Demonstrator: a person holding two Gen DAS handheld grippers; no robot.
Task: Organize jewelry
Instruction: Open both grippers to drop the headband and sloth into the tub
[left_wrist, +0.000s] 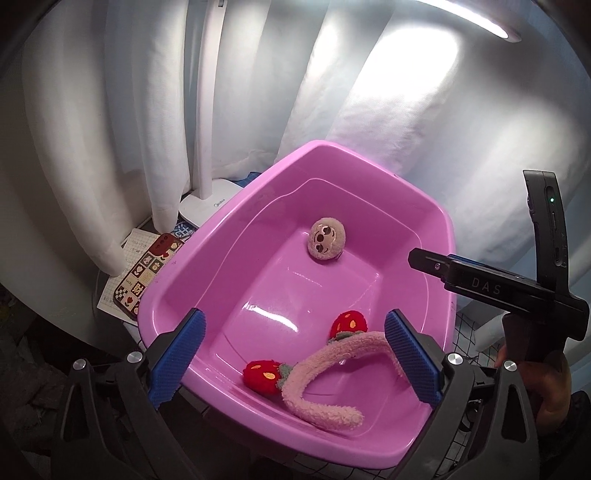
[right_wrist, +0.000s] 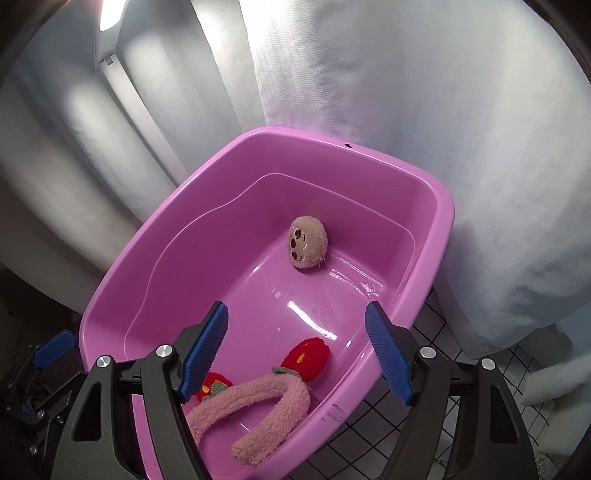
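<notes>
White curtain (left_wrist: 424, 122) fills the upper half of both views, hanging in folds, lit brightly at upper right of the left wrist view.

Pink plastic tub (left_wrist: 207, 258) takes the centre and lower half of each frame. It sits on a worktop with a black-on-white grid cover (right_wrist: 458, 350), seen at lower right of the right wrist view.

White desk lamp (left_wrist: 201, 110): stem rises at upper centre-left of the left wrist view, its base just beside the tub's far left corner.

Left gripper (left_wrist: 294, 360) at the bottom of its own view, blue fingers (left_wrist: 177, 362) spread wide with nothing between them, straddling the tub's near rim.

Right gripper (right_wrist: 296, 354) at the bottom of its view, blue fingers (right_wrist: 388, 352) likewise wide apart and empty, held over the tub's near end. Its black body also shows at centre right of the left wrist view.

Fuzzy pink headband (left_wrist: 325, 373) lies on the tub floor at the near end, lower centre of both frames, a curved arch with two red strawberry plushes (left_wrist: 264, 376) attached. Touching neither gripper's fingers, as far as can be seen.

Patterned phone case (left_wrist: 147, 277), on paper at centre left of the left wrist view, just outside the tub.

Round beige plush face clip (left_wrist: 327, 239), against the tub's far wall, well apart from the headband.
</notes>
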